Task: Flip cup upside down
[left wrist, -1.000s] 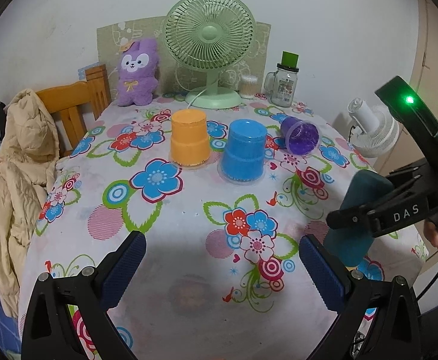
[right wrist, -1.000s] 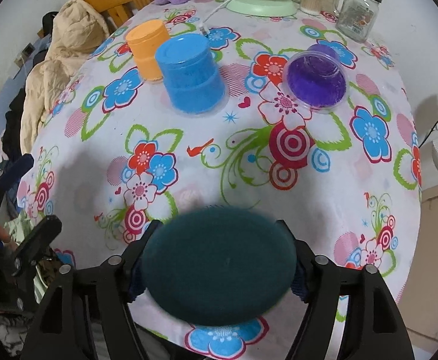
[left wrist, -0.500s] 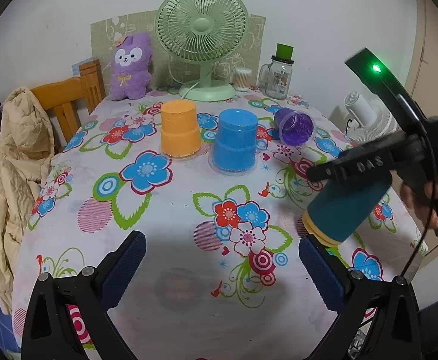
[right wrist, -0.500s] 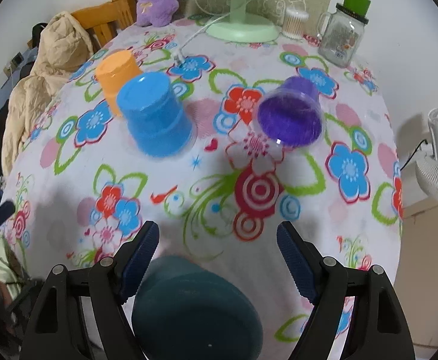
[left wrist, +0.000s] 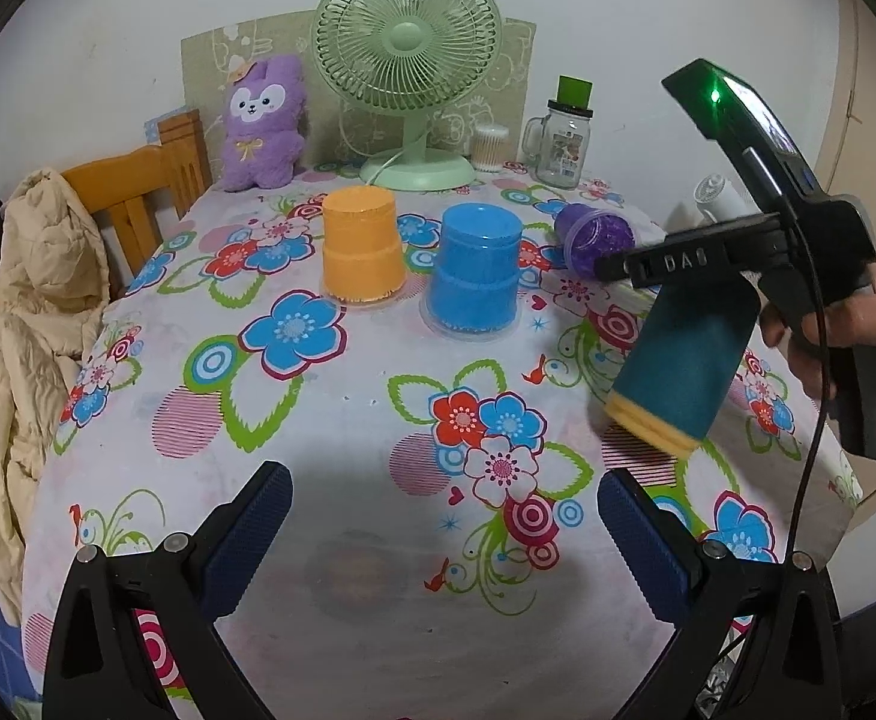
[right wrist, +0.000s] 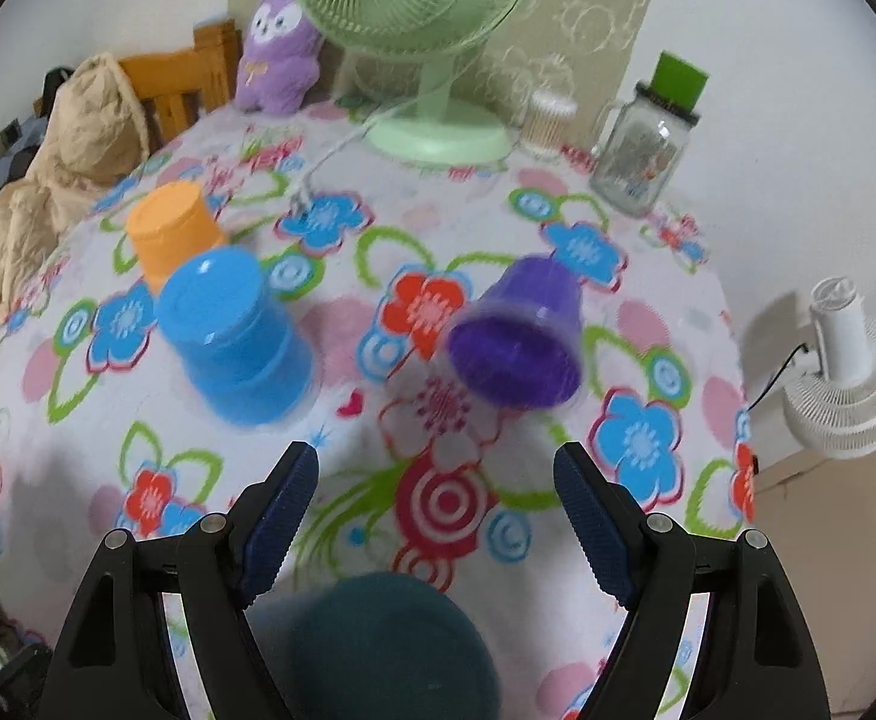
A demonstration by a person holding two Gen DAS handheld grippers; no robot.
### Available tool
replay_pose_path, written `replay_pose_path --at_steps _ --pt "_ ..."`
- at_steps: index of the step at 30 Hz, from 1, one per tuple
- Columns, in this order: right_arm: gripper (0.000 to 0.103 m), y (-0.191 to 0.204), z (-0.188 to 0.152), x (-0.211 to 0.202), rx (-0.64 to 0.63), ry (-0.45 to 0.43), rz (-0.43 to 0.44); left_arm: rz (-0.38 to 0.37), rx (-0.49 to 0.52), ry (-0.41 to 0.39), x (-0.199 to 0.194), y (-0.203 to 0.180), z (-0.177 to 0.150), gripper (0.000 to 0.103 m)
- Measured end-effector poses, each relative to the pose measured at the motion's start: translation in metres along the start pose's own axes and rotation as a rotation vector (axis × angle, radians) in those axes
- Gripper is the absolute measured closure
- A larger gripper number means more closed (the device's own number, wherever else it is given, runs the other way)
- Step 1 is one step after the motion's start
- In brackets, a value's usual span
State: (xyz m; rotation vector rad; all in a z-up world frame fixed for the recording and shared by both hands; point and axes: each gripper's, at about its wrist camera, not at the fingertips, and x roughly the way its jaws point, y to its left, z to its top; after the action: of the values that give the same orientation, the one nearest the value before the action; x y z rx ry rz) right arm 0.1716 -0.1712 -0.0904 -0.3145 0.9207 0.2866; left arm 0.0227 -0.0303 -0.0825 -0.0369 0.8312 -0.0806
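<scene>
A dark teal cup (left wrist: pixel 681 360) with a yellow rim is mouth-down and tilted at the table's right side, just below my right gripper (right wrist: pixel 436 483). That gripper's jaws stand wide apart, and the teal cup's base (right wrist: pixel 378 648) shows low between its arms. A purple cup (right wrist: pixel 519 339) lies on its side ahead of it, mouth toward the camera. An orange cup (left wrist: pixel 361 252) and a blue cup (left wrist: pixel 477 276) stand upside down mid-table. My left gripper (left wrist: pixel 444 510) is open and empty over the near table edge.
A green fan (left wrist: pixel 408 72), a purple plush toy (left wrist: pixel 264 120), a cotton swab jar (left wrist: pixel 491 147) and a glass mug jar (left wrist: pixel 561 138) stand at the back of the floral tablecloth (left wrist: pixel 318 420). A wooden chair with a beige jacket (left wrist: pixel 30 312) is left. A white fan (right wrist: pixel 846 372) is right.
My right gripper has opened and let go of the teal cup, then lifted and tipped back. The teal cup has gone from held in the air to mouth-down at the table.
</scene>
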Motion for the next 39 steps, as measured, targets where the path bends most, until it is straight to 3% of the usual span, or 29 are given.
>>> replay_pose_path --at_steps 5,16,31,39 --pt "0.020 -0.017 0.004 -0.009 0.063 -0.062 0.052 -0.001 0.006 0.006 0.003 -0.001 0.001 0.000" --pt "0.020 -0.040 -0.005 -0.031 0.128 -0.098 0.046 -0.021 0.039 -0.010 0.002 -0.016 0.013 0.000" --pt "0.020 -0.079 -0.040 -0.053 0.230 -0.115 0.067 -0.038 0.160 -0.048 0.000 -0.064 0.042 0.000" --pt "0.020 -0.106 -0.069 -0.064 0.284 -0.113 0.032 -0.052 0.221 -0.082 0.003 -0.094 0.068 0.000"
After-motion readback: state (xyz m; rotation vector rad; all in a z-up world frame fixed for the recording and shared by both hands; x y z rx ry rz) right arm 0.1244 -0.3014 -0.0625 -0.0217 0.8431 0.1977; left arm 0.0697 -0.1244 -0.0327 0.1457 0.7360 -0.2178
